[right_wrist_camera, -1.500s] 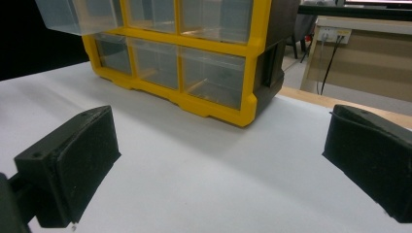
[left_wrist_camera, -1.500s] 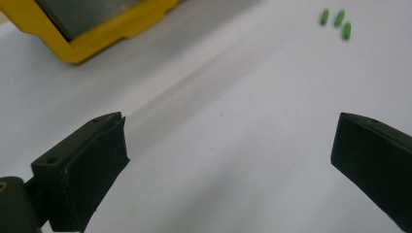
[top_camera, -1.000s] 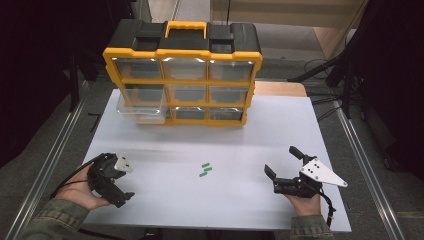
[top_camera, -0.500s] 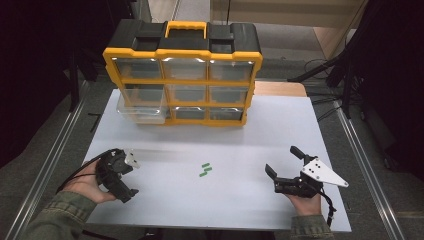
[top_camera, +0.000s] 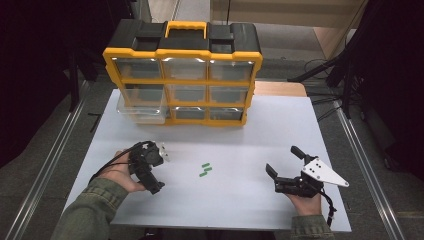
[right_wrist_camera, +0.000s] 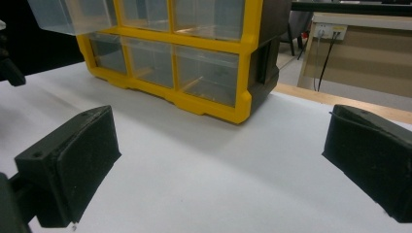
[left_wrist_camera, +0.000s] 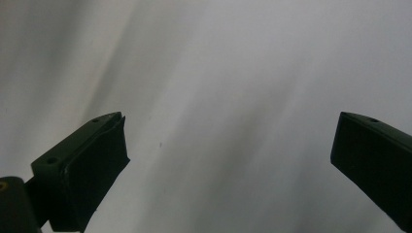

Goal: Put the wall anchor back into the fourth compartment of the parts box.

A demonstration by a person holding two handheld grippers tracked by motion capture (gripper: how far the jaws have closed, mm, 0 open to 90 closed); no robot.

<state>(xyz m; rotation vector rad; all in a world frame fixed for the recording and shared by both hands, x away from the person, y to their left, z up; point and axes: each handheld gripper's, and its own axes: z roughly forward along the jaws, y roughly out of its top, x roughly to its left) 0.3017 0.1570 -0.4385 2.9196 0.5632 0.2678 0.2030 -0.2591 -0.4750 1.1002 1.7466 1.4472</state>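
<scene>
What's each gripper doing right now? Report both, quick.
Left gripper: open, jaws wide apart, holding nothing, over the white table.
Right gripper: open, holding nothing, facing the yellow drawer cabinet.

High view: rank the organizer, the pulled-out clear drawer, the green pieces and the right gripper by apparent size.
1. Organizer
2. Right gripper and clear drawer: too alike to rank.
3. Green pieces, by far the smallest.

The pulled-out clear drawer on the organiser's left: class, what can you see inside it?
The clear drawer sticks out of the yellow organiser; through its walls nothing shows inside. Its rear stays within the frame, so that part cannot be checked. Two green pieces lie on the table.
</scene>
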